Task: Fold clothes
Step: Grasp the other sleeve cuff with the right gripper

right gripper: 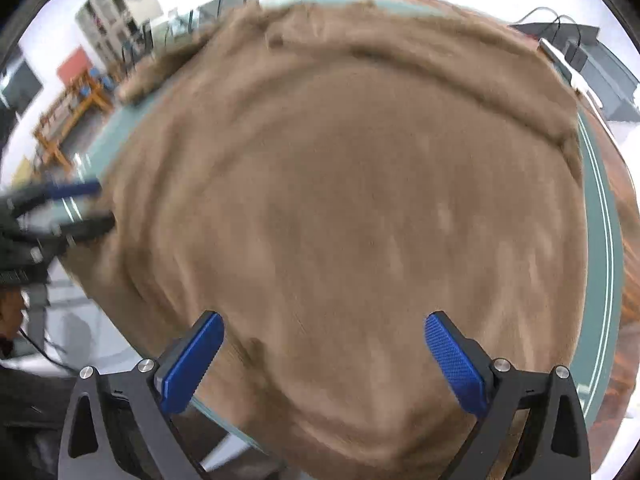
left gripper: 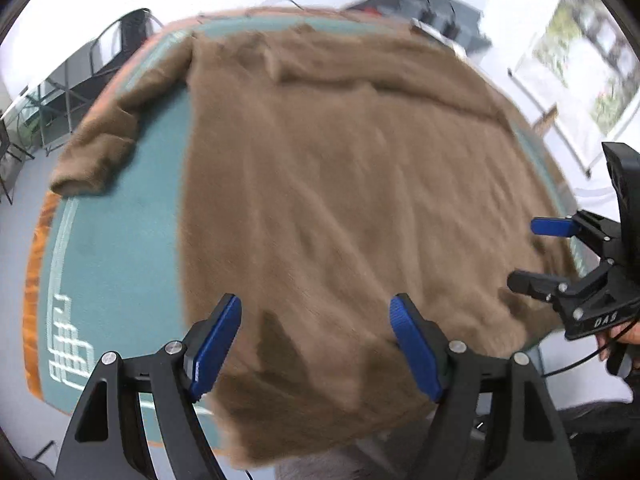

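A fuzzy brown sweater [left gripper: 340,184] lies spread over a teal mat [left gripper: 120,248], its hem hanging over the near table edge. One sleeve [left gripper: 108,136] stretches out to the left. My left gripper [left gripper: 316,344] stands open just above the hem, nothing between its blue pads [left gripper: 216,344]. My right gripper [left gripper: 520,254] shows at the right side of the left wrist view, open over the sweater's right edge. In the right wrist view the sweater [right gripper: 360,208] fills the frame, blurred, and the right gripper [right gripper: 324,360] is open above it. The left gripper [right gripper: 96,204] appears at the left edge there.
The mat [right gripper: 600,208] lies on a wooden table with an orange-brown rim [left gripper: 34,264]. Dark chairs [left gripper: 100,60] stand beyond the far left corner, a dark case with cables [right gripper: 600,56] at the far right. A hand [left gripper: 616,344] holds the right gripper.
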